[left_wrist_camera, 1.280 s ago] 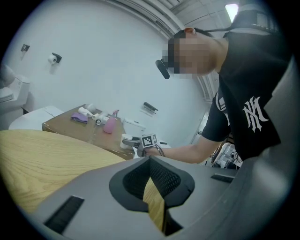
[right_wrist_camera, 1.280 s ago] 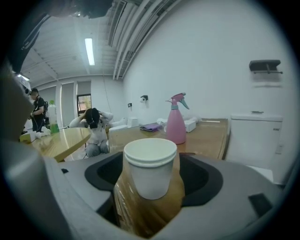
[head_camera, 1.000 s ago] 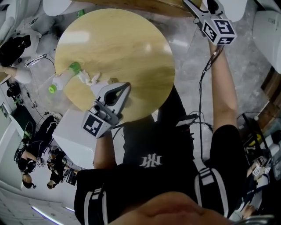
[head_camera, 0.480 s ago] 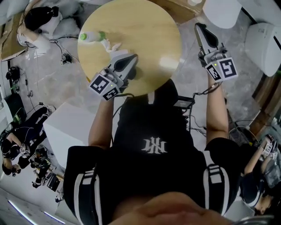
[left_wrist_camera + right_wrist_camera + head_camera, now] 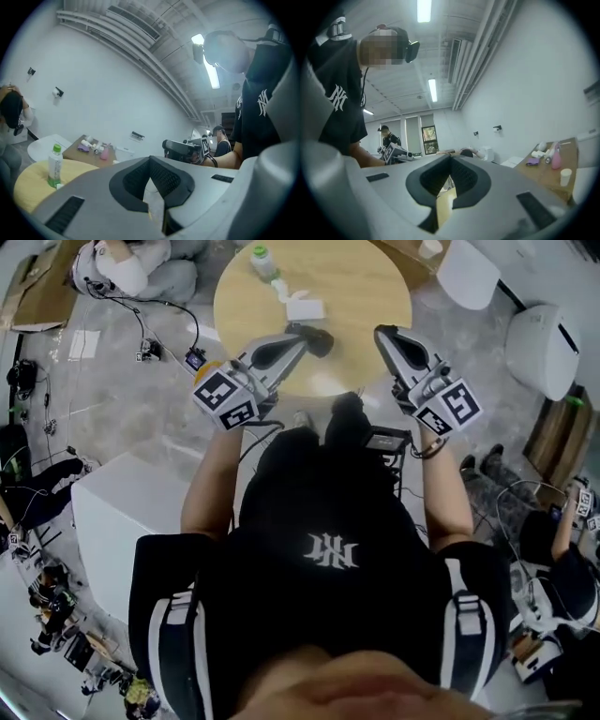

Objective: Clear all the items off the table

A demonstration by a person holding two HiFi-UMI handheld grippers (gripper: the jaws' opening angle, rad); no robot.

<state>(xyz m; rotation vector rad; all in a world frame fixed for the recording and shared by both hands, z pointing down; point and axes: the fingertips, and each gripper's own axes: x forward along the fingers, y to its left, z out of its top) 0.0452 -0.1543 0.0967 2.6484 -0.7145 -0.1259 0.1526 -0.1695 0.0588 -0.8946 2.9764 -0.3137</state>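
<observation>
Well, the round surface [image 5: 361, 287] is the biggest thing here, and it is not clear yet. Three things lie on its far left part.

My left gripper [image 5: 305, 336] and my right gripper [image 5: 382, 332] both hang over the near side of the surface and point level. Both are closed. The right one is empty, and only the yellow of the surface shows through its slit. A bit of white shows in the slit of the left one. I cannot tell if that is something caught there or just what lies behind it.

I think the job now is to reach in again. I should open a gripper wide before it gets close.

I would take the bottle [image 5: 263, 261] at the far edge of the surface first. I would come in level and close on its middle, under the green cap, so it stays standing.

The flat white sheet [image 5: 306, 308] lies nearer the middle of the surface. It is thin, so I would pinch one corner.

The little crumpled wad [image 5: 279, 289] lies between those two. It is soft, so a gentle pinch from above should do.
</observation>
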